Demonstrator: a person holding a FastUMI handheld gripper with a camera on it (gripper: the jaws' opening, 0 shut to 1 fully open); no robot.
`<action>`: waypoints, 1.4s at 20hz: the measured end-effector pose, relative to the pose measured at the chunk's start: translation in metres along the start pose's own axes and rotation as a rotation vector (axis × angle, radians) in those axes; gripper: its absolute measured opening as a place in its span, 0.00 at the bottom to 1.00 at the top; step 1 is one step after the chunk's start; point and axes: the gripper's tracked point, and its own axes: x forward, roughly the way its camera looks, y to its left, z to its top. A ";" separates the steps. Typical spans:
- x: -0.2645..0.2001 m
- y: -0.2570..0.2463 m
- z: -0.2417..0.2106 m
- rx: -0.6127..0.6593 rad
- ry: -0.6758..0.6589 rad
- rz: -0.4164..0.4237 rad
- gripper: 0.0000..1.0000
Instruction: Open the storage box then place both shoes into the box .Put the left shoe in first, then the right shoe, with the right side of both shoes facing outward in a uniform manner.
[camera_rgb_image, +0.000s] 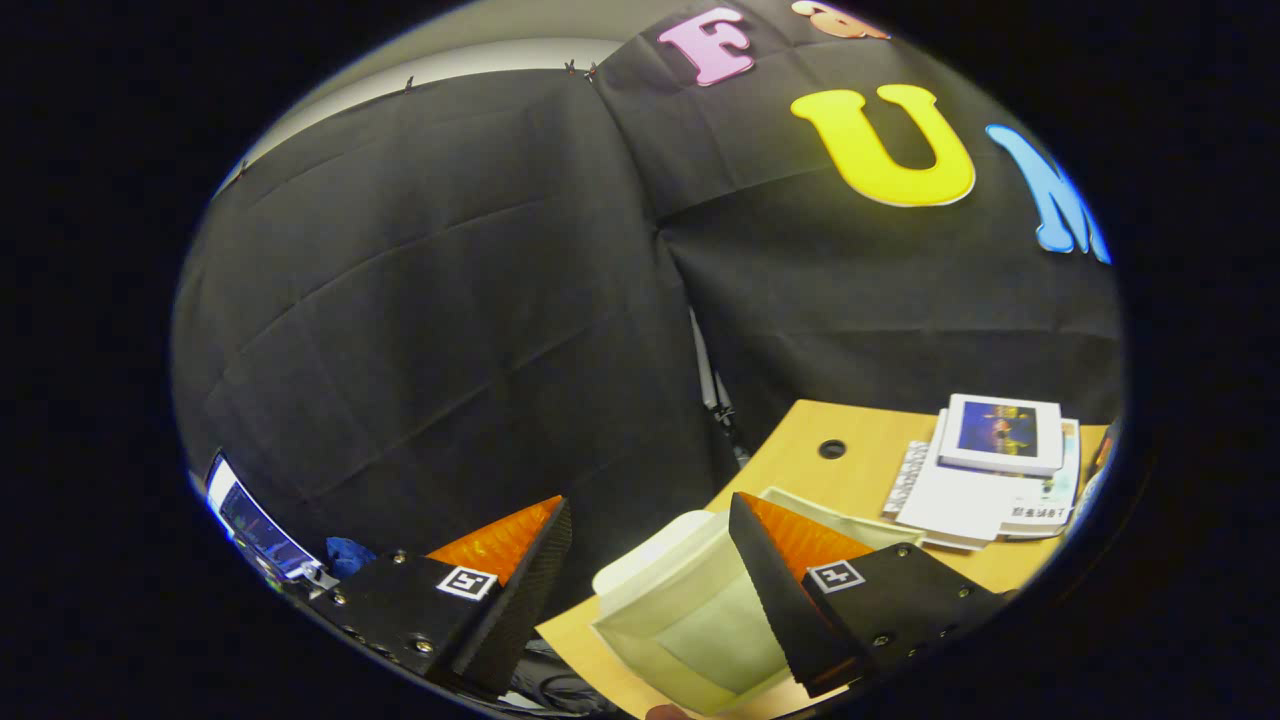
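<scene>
The gripper (650, 560) is hanging above the near corner of the counter (860, 480), its fingers (520, 570) spread wide and grasping nothing. The storage box (690, 620), a pale greenish-white container, is sitting on the counter at that corner, directly between the fingers and slightly below them, nearer the right finger, which is overlapping its far side. Taking the gap between the fingers as the dial's centre, the box is lying at about five o'clock and very close; its long axis appears to be running from seven o'clock toward one o'clock, roughly along the line the fingers are pointing. Whether the pale panel facing up is a lid or the box's inside cannot be told; a flap-like edge is rising at its far end, near one o'clock.

Neither shoe can be placed from here. A stack of booklets (990, 470) is resting well apart at two o'clock, beyond a cable hole (831, 449) in the counter.

Judgement: the opening step looks to be the one in hand. The coming move is turning on a short drop toward the box's near rim, the fingers already straddling it.
</scene>
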 end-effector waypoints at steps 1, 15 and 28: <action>-0.014 -0.022 -0.006 -0.009 -0.005 -0.044 0.97; -0.154 -0.225 -0.105 0.123 0.079 -0.430 0.97; -0.194 -0.284 -0.253 0.315 0.317 -0.512 0.96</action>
